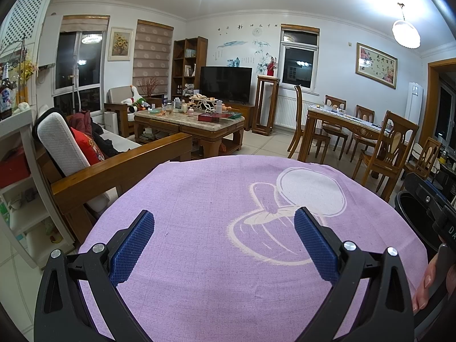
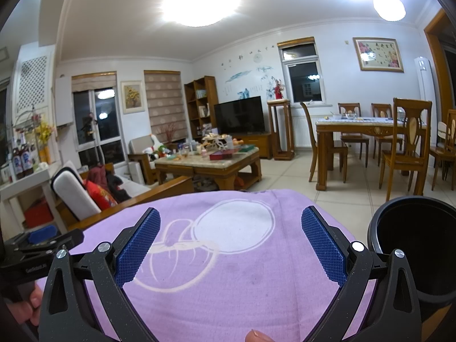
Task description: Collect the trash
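1. The left gripper (image 1: 223,245) and the right gripper (image 2: 230,243) are both hovering side by side over a purple cloth (image 1: 216,199) covering a surface, each with its blue pads spread wide and nothing between them.
2. The black bin (image 2: 413,245) is standing at the right edge of the cloth, just beside the right gripper, with its mouth facing up; its inside is too dark to say whether anything is lying in it.
3. No piece of trash is showing on the near cloth in either view, so I judge the task to be sitting at its opening step, before any pickup.
4. The likeliest trash is lying far off on the coffee table (image 1: 189,121), which is crowded with small items in the middle of the room; whether any of them counts as trash is too small to tell.
5. The dining table (image 2: 367,126) at the far right is also carrying a few small things.
6. The next move is probably calling for the person to be heading toward that cluttered table, picking a target there and lowering one spread gripper around it.
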{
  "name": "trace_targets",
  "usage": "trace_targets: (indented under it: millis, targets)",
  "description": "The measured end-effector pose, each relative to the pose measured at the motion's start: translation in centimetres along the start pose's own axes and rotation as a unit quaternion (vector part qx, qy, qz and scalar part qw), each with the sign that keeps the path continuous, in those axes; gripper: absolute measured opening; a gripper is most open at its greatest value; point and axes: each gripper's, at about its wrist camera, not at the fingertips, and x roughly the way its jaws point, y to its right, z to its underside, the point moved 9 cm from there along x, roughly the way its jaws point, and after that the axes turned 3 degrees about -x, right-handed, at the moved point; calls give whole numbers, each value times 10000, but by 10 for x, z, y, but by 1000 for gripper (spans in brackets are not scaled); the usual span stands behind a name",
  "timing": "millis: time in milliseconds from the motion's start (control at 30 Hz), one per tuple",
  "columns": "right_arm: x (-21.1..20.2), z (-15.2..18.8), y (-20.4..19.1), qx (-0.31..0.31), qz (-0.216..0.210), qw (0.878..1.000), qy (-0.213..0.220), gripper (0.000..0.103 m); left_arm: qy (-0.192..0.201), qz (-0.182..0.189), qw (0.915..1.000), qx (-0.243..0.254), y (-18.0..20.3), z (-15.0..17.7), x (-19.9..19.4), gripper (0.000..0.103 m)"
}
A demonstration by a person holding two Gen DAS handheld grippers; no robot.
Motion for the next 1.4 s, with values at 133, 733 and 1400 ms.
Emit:
trace_targets:
  millis: [133, 733, 1400]
  targets:
    - [0, 0, 0, 3, 1, 10000, 1, 98, 1, 0, 10000, 0, 0, 0, 0, 98]
    - [-1, 2, -1, 15, 4, 10000, 2, 98, 19, -69, 10000, -12, -3, 1, -3, 98]
    - [-1, 3, -3, 24, 7, 10000, 2, 98, 9, -85, 10000, -39, -7, 0, -5, 98]
